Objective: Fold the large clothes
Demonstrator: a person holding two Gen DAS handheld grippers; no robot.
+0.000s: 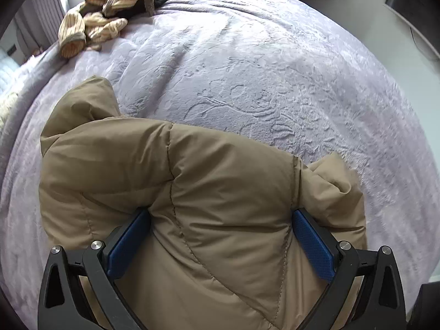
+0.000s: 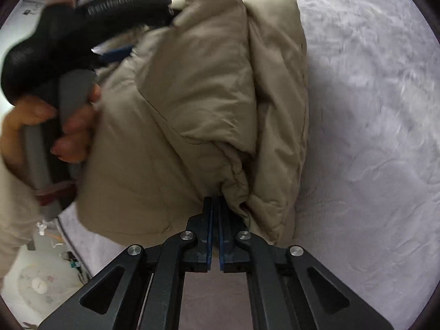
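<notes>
A tan puffer jacket (image 1: pixel 176 192) lies bunched and partly folded on the lilac bedspread (image 1: pixel 261 82). My left gripper (image 1: pixel 220 217) has its blue pads wide apart with a thick fold of the jacket bulging between them. In the right wrist view the same jacket (image 2: pixel 192 110) fills the middle. My right gripper (image 2: pixel 215 200) is shut, its pads pinching the jacket's gathered edge. The left gripper's black body (image 2: pixel 82 27) and the hand holding it show at the upper left of that view.
A striped beige and brown garment (image 1: pixel 110 11) lies crumpled at the bed's far left corner. The bed's edge and floor show at the right (image 1: pixel 398 41). A white fan (image 2: pixel 38 286) stands on the floor at the lower left of the right wrist view.
</notes>
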